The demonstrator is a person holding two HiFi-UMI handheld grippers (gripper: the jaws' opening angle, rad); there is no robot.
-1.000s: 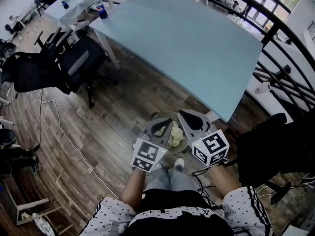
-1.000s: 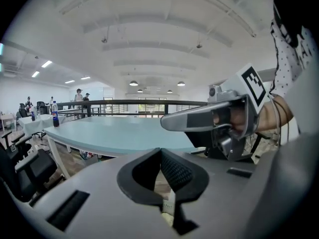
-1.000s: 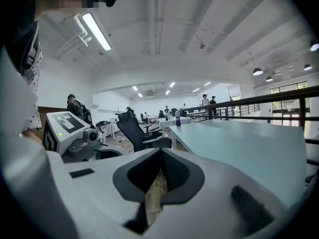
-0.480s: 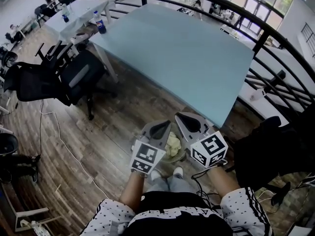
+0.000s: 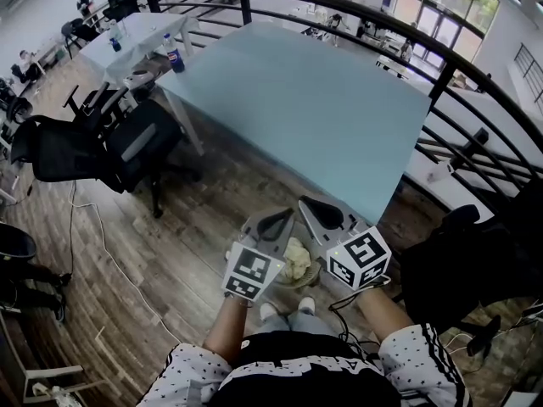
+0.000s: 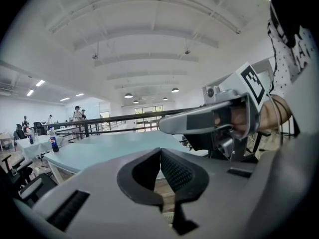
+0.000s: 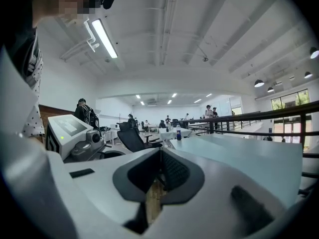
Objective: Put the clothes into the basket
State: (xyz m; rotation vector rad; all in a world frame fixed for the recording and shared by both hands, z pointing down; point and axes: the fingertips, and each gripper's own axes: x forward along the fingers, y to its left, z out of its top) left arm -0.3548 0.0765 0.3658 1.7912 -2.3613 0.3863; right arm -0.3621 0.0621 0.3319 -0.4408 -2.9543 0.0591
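Both the left gripper [image 5: 275, 220] and the right gripper [image 5: 310, 204] are held with jaws closed on nothing, pointed toward the far pale-blue tabletop [image 5: 314, 100]. The crumpled pale-yellow cloth [image 5: 297, 255] is seen below and between them — neither hand nearer — already lying in the round basket [image 5: 310, 277] on the near wooden floor (no long axis can be made out in the heap).

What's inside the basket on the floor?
Crumpled pale yellow clothes lie in the basket. The left gripper and right gripper, both shut and empty, cover its sides, so anything deeper can't be seen.
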